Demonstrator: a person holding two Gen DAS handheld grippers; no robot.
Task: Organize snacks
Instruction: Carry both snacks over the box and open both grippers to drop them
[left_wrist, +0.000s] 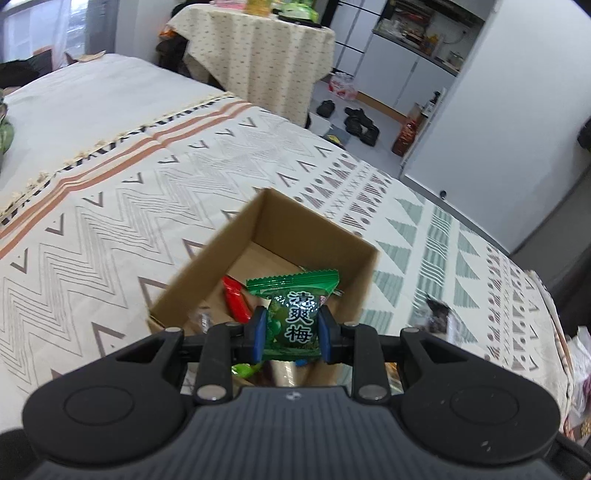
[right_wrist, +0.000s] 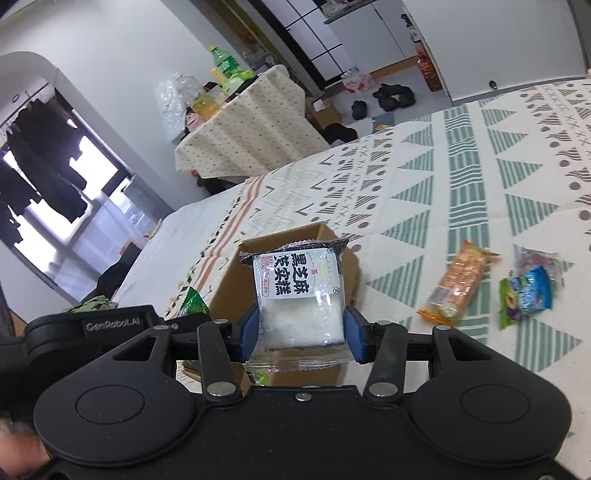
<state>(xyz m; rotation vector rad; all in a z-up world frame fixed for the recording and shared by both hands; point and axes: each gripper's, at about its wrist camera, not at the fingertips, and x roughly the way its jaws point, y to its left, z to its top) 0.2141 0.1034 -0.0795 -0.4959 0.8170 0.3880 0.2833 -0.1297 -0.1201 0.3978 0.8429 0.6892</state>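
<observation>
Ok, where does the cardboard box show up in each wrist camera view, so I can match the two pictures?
Left wrist view: the cardboard box sits at lower centre, open, just beyond the green plum packet held in the left gripper.
Right wrist view: the box is at centre, mostly hidden behind the white cake packet in the right gripper.
Shared landmark: the dotted tablecloth table in the background.

A bed (left_wrist: 110, 206) draped in a patterned cloth of zigzags, triangles and rust-coloured stripes carries an open cardboard box (left_wrist: 207, 273) near its middle. To one side of the box, loose on the cloth, lie an orange biscuit packet (right_wrist: 456, 284) and, just beside it, a blue-and-green sweet wrapper (right_wrist: 526, 295) overlapping a clear packet (right_wrist: 537, 256). A plain white sheet (left_wrist: 92, 96) covers the far end.
</observation>
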